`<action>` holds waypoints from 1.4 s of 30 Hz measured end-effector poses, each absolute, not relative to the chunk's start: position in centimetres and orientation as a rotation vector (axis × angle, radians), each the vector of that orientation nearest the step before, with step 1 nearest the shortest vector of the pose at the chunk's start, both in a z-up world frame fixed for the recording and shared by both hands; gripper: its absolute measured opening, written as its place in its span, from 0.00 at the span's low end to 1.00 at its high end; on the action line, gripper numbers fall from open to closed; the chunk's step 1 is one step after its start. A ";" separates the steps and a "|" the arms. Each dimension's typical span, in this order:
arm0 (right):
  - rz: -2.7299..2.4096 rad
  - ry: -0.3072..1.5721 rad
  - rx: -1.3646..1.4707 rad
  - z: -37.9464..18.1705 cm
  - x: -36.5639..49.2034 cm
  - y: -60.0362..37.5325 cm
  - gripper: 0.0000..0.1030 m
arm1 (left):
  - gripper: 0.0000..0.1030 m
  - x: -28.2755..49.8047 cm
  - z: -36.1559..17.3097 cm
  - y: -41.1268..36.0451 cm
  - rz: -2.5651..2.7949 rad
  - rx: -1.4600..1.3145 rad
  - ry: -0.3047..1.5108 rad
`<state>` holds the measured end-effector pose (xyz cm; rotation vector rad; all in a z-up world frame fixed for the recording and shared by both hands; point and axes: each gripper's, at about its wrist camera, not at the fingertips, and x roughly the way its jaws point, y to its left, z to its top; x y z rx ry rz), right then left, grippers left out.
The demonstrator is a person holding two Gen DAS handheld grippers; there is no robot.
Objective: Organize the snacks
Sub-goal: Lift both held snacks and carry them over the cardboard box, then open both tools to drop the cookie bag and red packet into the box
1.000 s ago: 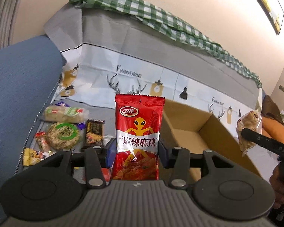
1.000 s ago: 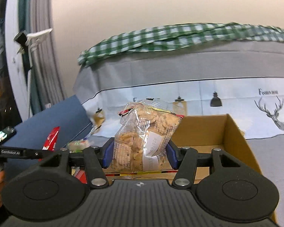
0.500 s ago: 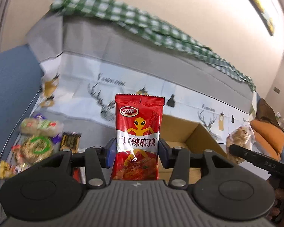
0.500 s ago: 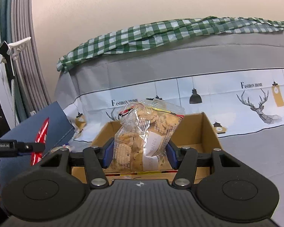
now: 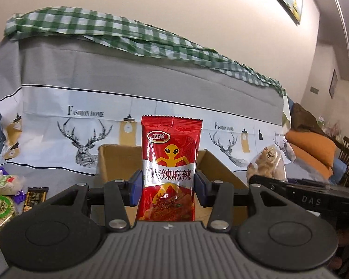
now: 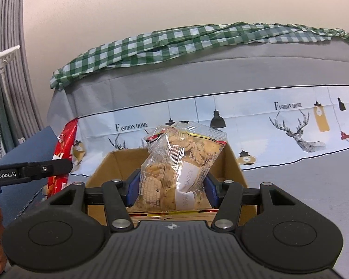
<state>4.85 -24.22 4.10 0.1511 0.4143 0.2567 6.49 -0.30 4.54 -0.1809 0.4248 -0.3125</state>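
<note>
Left wrist view: the left gripper [image 5: 167, 187] is holding a red snack packet [image 5: 171, 169] upright, blue fingers [image 5: 135, 190] clamped on its two side edges, with the open cardboard box [image 5: 118, 160] sitting right behind and below it on the grey printed sofa cover [image 5: 128, 79]. Loose snacks [image 5: 4, 200] are lying off to the left, the next ones to sort. The right gripper is poking in from the right with its own bag. Right wrist view: the right gripper [image 6: 172, 189] is gripping a clear bag of biscuits [image 6: 181, 165], fingers pressing in on both sides, hanging directly above the box [image 6: 104, 169]; some packets seem to be lying at the box's near edge. The left gripper and red packet are showing at far left, beside the box rather than over it. To do this well, I'd be lowering each pack inside the walls before letting go, one hand at a time so the fingers aren't colliding, and laying the packs flat to leave room.
</note>
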 end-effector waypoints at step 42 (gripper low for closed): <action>0.183 0.434 0.095 3.4 5.4 -23.9 0.56 | 0.49 7.0 4.0 -3.2 -0.365 -0.155 0.429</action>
